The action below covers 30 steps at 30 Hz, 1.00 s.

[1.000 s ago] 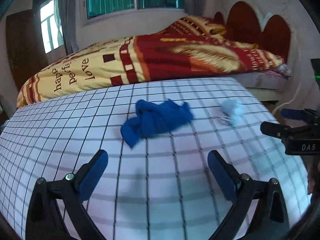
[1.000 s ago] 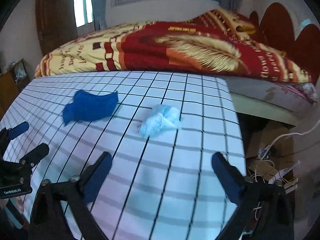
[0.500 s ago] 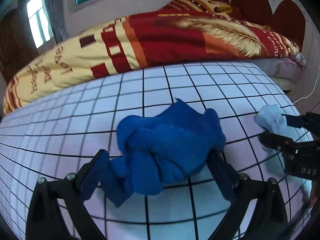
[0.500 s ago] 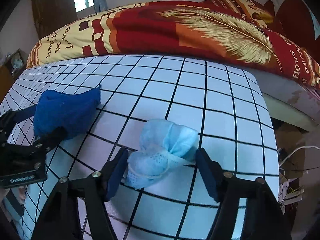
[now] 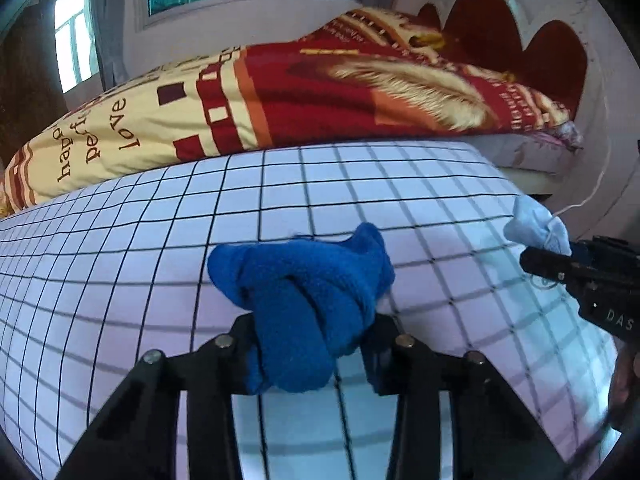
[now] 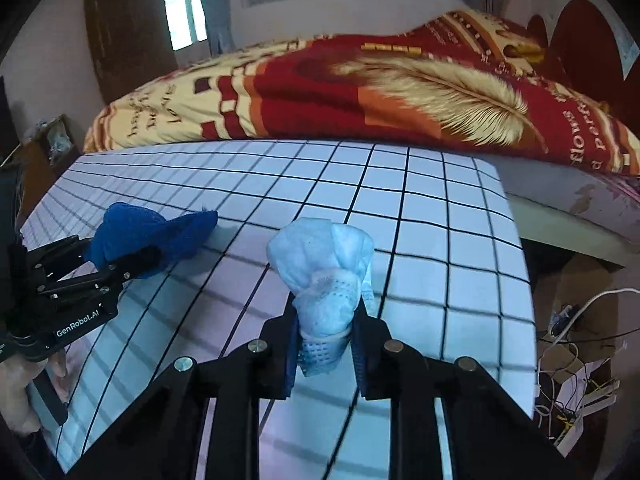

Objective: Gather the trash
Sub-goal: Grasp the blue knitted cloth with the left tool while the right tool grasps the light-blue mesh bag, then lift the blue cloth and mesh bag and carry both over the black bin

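Note:
My left gripper (image 5: 312,354) is shut on a crumpled blue cloth (image 5: 304,280) and holds it just above the grid-patterned table (image 5: 120,240). The cloth also shows in the right wrist view (image 6: 148,236), pinched in the left gripper (image 6: 132,256). My right gripper (image 6: 325,354) is shut on a crumpled light-blue face mask (image 6: 324,264), raised off the table. The mask also shows at the right edge of the left wrist view (image 5: 536,228), in the right gripper (image 5: 560,258).
A bed with a red and yellow blanket (image 5: 280,96) stands right behind the table. The table's right edge (image 6: 520,264) drops to a floor with cables and a power strip (image 6: 576,400). A dark wooden cabinet (image 6: 120,32) stands at the back left.
Both grippers have closed: the left on the blue cloth, the right on the face mask. Both items have been lifted off the table surface.

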Motion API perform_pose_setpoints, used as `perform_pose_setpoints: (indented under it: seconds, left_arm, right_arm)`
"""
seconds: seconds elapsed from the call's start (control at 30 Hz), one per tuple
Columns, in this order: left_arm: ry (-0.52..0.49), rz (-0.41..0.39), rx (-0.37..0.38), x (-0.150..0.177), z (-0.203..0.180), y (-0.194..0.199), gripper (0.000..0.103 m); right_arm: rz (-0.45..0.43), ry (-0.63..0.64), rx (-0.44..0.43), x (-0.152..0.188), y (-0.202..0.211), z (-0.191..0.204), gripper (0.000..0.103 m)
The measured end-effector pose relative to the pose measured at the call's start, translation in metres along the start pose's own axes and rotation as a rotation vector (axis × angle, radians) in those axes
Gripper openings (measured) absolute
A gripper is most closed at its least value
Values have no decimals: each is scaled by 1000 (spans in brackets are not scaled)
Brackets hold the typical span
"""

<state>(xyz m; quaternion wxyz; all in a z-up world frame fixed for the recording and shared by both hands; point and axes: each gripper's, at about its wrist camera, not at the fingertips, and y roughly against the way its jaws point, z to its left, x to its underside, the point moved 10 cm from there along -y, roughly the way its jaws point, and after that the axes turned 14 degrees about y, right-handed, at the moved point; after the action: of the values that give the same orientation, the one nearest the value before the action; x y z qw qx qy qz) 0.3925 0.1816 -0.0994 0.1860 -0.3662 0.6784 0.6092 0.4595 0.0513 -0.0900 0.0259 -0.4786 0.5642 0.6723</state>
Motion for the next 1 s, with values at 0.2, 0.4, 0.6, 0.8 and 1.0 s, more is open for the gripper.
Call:
perform_pose_setpoints:
  seconds: [0.2,0.4,0.6,0.8,1.0]
  left_arm:
    - [-26,-43,53,25,-27,45,40]
    - [3,-38,122,54,-48,86,37]
    - [17,-51,180,77,-69,133,37]
    - [-26,-57,219,103,-96,161,37]
    - [-84,-23,216,136,-119,161,37]
  right_arm:
    - [-40,36,17,31,58,19,24]
    - [-62,28,31,79,120,29,24]
    - [-79,-14,80,126,177,18,24]
    - [-98,-61,140,172,229,-1,24]
    - [-80,-58,165,208,251,-8,24]
